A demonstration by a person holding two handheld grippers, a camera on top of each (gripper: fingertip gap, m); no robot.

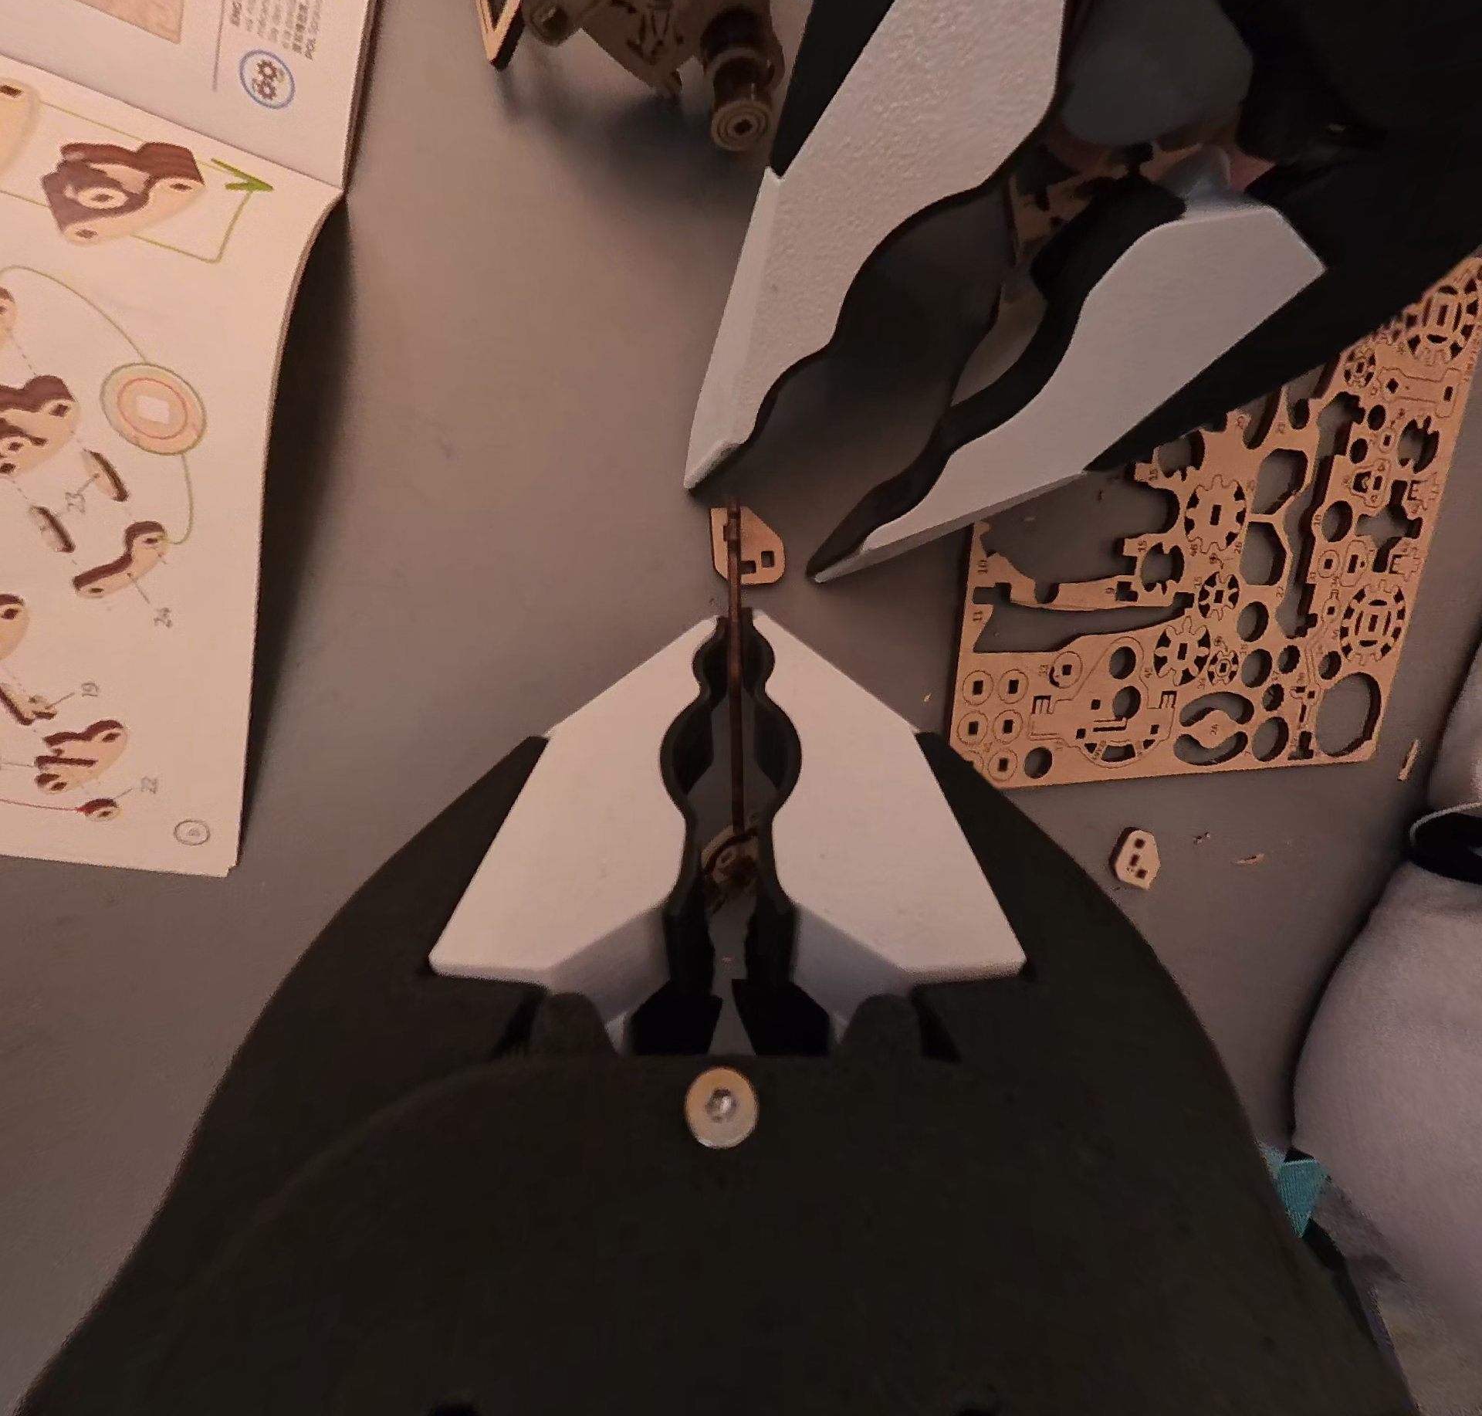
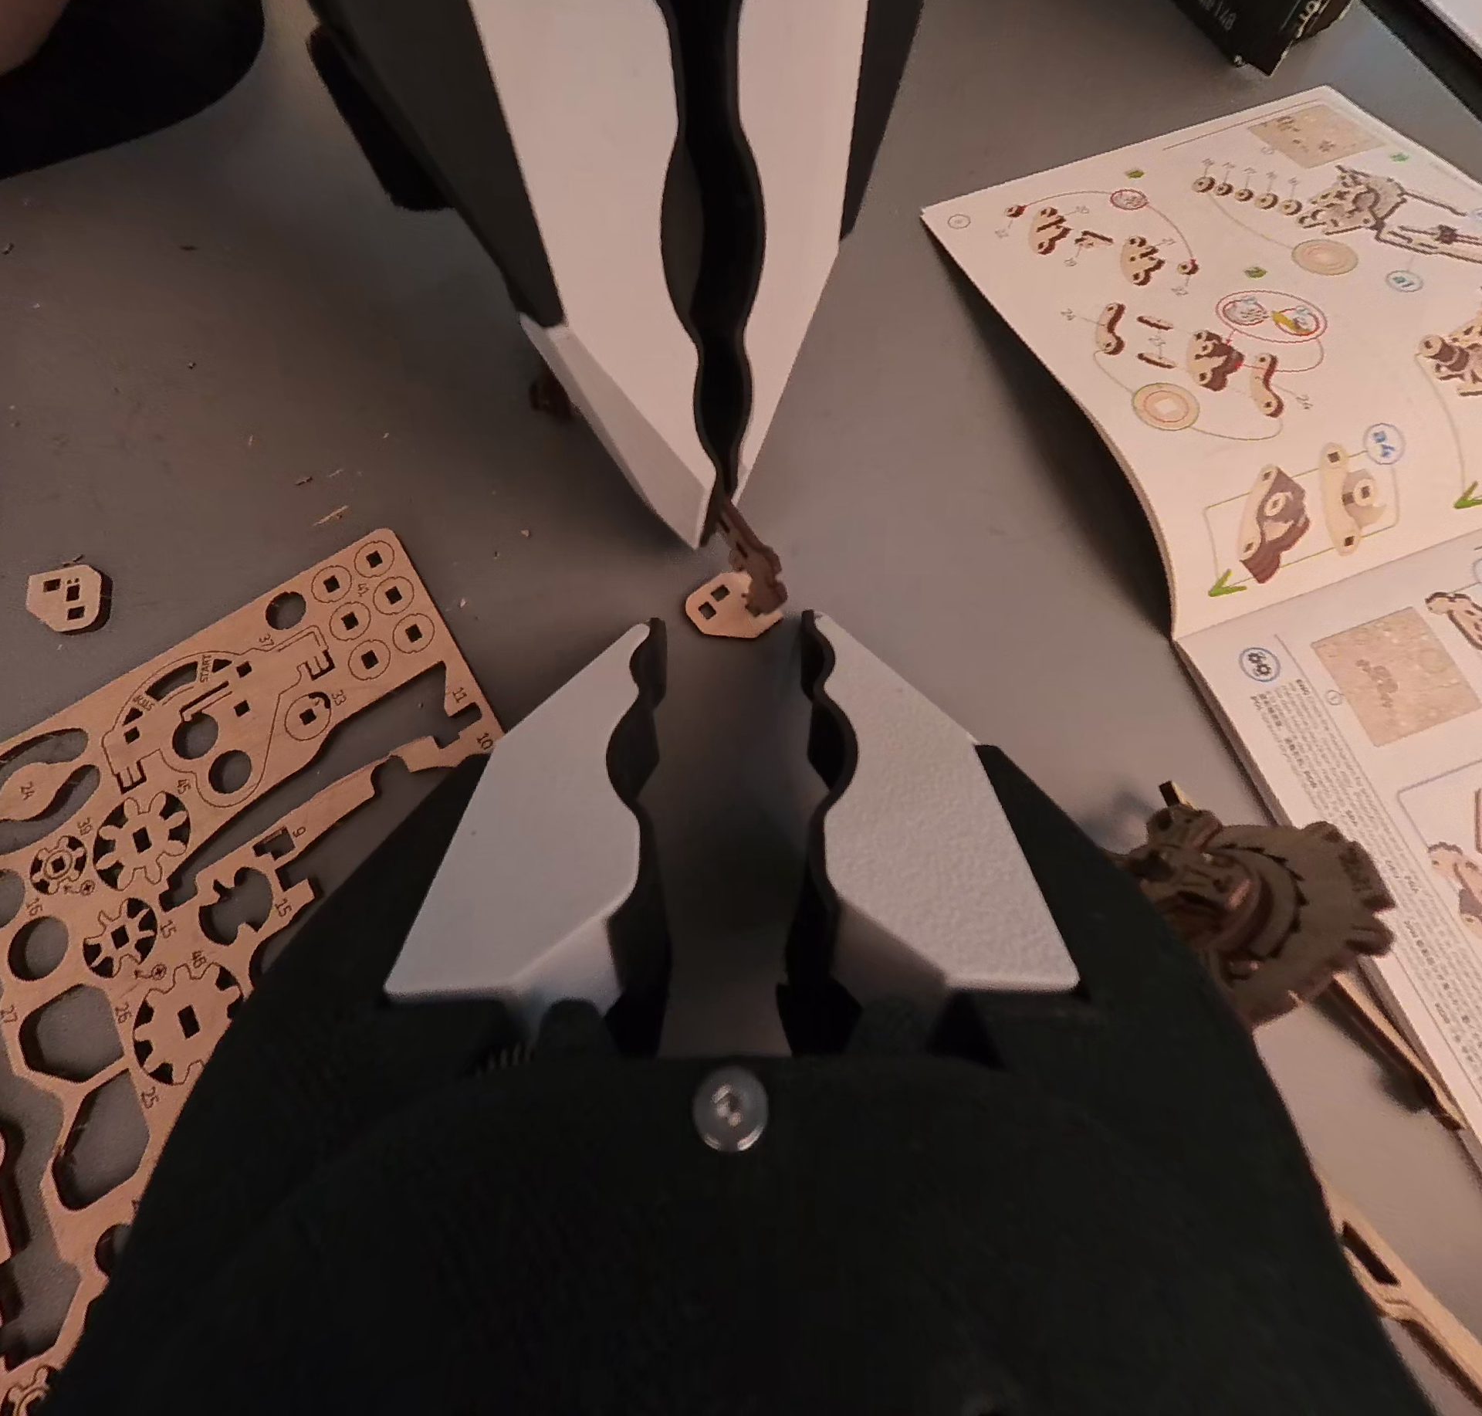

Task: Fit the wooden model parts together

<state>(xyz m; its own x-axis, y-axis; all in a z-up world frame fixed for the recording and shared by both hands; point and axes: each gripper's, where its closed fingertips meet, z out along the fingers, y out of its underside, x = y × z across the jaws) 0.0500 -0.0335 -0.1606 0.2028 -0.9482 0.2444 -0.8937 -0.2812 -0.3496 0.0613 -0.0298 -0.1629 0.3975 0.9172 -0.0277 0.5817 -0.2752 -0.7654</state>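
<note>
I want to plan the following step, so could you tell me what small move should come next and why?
Probably close the right tongs on the small flat plate. The left tongs are shut on a thin wooden strip whose notched tip meets the plate, while the right jaws stand open, flanking it on the grey table.

Grey table (image 1: pixel 497 383): booklet (image 1: pixel 120 335), punched sheet (image 1: pixel 1251 591) (wooden), loose piece (image 1: pixel 1135 858).

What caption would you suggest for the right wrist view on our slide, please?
Open right gripper nears a small flat plate as the left gripper presses a thin wooden strip into it.
</note>
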